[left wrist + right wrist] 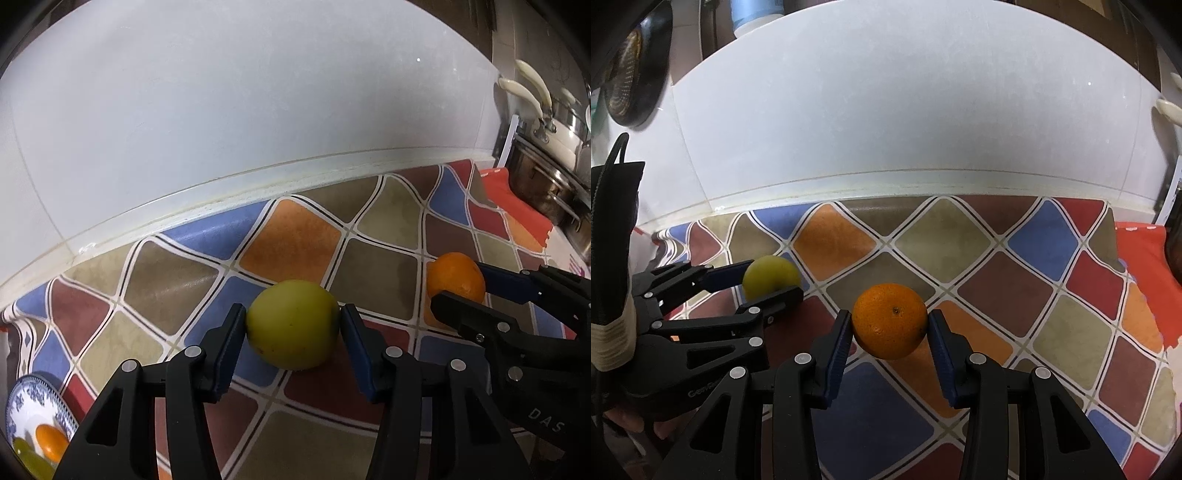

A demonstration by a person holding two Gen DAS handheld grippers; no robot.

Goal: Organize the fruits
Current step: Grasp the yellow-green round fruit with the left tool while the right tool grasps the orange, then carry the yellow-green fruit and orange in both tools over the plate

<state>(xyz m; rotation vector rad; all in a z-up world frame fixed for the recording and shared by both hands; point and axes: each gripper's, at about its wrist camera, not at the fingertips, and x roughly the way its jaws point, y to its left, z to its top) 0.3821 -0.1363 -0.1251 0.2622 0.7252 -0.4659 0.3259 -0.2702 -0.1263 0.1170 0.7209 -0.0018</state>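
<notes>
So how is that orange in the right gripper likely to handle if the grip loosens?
The orange looks round and firm, so it would probably roll across the patterned tablecloth if released. Only the flat pads of the right gripper meet its curved sides, so it may slip.

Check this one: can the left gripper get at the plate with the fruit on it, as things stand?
Probably, but not freely: the left gripper is shut on the yellow-green fruit. The plate lies to its lower left, with nothing visible between.
</notes>
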